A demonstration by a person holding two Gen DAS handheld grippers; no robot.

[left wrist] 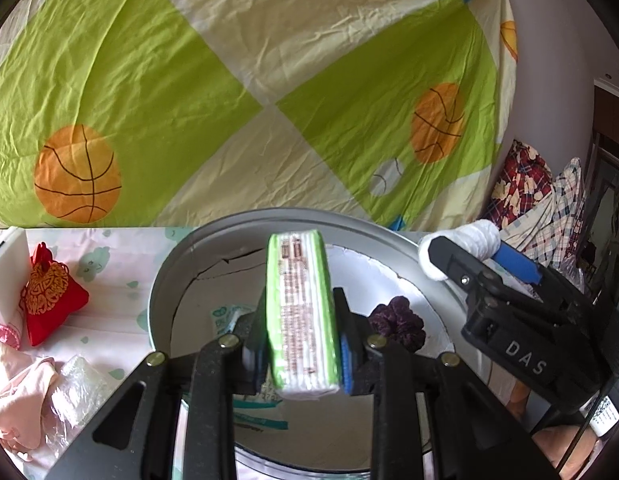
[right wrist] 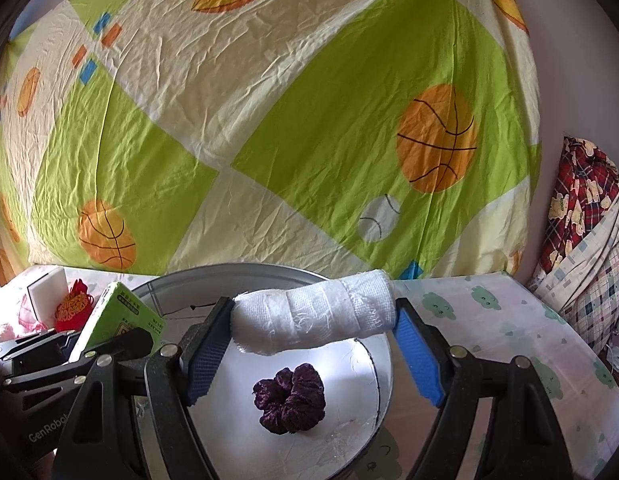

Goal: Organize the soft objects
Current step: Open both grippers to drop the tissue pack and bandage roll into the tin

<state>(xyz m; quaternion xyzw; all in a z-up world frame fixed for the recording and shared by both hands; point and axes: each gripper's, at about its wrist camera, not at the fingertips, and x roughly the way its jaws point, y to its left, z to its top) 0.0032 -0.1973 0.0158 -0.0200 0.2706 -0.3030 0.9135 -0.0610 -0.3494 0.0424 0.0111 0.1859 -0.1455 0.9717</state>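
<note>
At the far left of the bench [left wrist: 109, 248], beside a white box [left wrist: 7, 264], sit a red pouch [left wrist: 49, 292] and, nearer, some pink cloth [left wrist: 21, 396] and a clear plastic packet [left wrist: 75, 392], all well apart from the round tin [left wrist: 169, 280] in the middle. Over the tin's left half the left gripper [left wrist: 301, 344] is clenched on a green tissue pack [left wrist: 303, 316]; the pack stands on edge between the fingers [left wrist: 347, 360], its long axis running away from the camera and tilted slightly, with the tin's pale floor directly under it. Right of the pack, on that floor, lies a dark purple scrunchie [right wrist: 289, 398], untouched. Further right the right gripper [right wrist: 313, 320] spans a white gauze roll [right wrist: 313, 316], grasping it end to end, so the roll's long axis lies crosswise from one finger to the other. It hangs above the tin's far part, beyond the scrunchie and clear of the rim. Both loads seem ready to be set down in the tin. The pack looks nearer the floor, so the left hand is probably the one to release first, and the roll should then land behind or beside the scrunchie, not on it. A checked sheet [right wrist: 269, 120] hangs behind.
</note>
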